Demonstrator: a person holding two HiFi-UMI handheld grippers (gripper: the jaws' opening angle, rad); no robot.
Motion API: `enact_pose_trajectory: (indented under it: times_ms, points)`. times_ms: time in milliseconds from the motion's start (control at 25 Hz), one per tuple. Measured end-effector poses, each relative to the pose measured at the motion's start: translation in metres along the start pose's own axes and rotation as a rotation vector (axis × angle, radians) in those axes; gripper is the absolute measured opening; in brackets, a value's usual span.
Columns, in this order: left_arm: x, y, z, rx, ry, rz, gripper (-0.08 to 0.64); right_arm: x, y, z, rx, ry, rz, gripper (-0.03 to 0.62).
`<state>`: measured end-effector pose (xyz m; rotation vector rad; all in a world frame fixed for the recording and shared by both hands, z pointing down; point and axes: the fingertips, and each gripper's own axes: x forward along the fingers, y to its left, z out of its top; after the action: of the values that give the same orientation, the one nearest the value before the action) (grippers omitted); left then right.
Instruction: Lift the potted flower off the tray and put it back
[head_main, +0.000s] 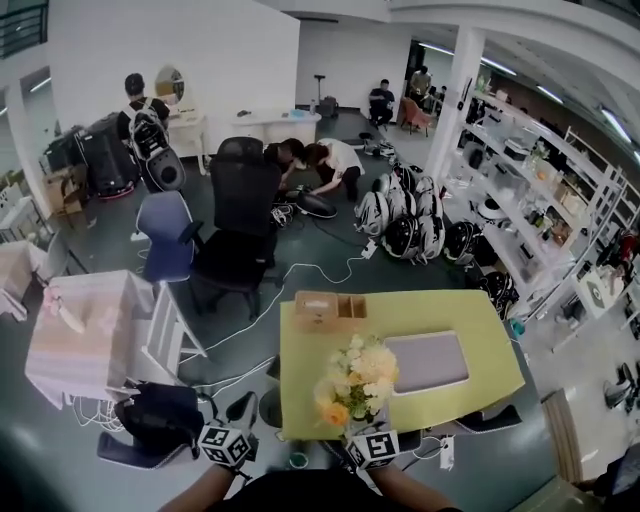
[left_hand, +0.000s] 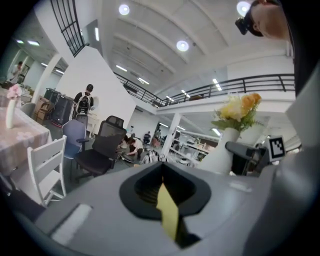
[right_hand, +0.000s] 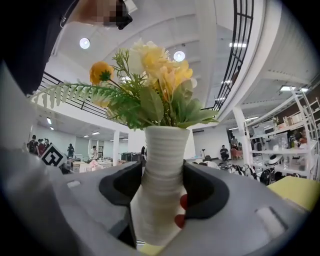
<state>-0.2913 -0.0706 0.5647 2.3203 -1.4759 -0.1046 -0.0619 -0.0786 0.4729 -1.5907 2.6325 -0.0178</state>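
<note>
Currently my right tongs (right_hand: 161, 186) are clamped on the ribbed white neck of the potted flower (right_hand: 159, 95), with the jaws spread wide to either side of it. Left tongs (left_hand: 161, 189): jaws drawn together, nothing gripped. The flower is off the tray (head_main: 428, 362), held just beside the tray's left edge in the head view, over the near side of the yellow-green table (head_main: 500, 335). Cardboard box (head_main: 328, 309) stands beyond the tray, towards the table's far left corner.

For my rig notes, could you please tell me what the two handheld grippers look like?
Both the left gripper and right gripper have grey bodies with black-lined jaw recesses. Each carries a cube of black-and-white square markers; red dots mark the right one's pad.
</note>
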Motion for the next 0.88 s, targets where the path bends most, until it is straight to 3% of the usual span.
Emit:
enact_pose_trajectory:
  times_ms: [440, 640, 880]
  points:
    - [-0.046, 0.019, 0.009, -0.015, -0.034, 0.02, 0.008, -0.014, 0.058, 0.013, 0.006, -0.025, 0.044, 0.261]
    - [-0.051, 0.01, -0.003, 0.085, 0.001, 0.002, 0.008, -0.025, 0.066, 0.011, 0.0, -0.029, 0.04, 0.261]
    - [-0.065, 0.002, 0.002, 0.055, -0.027, -0.038, 0.008, -0.031, 0.077, 0.014, 0.015, -0.04, 0.032, 0.261]
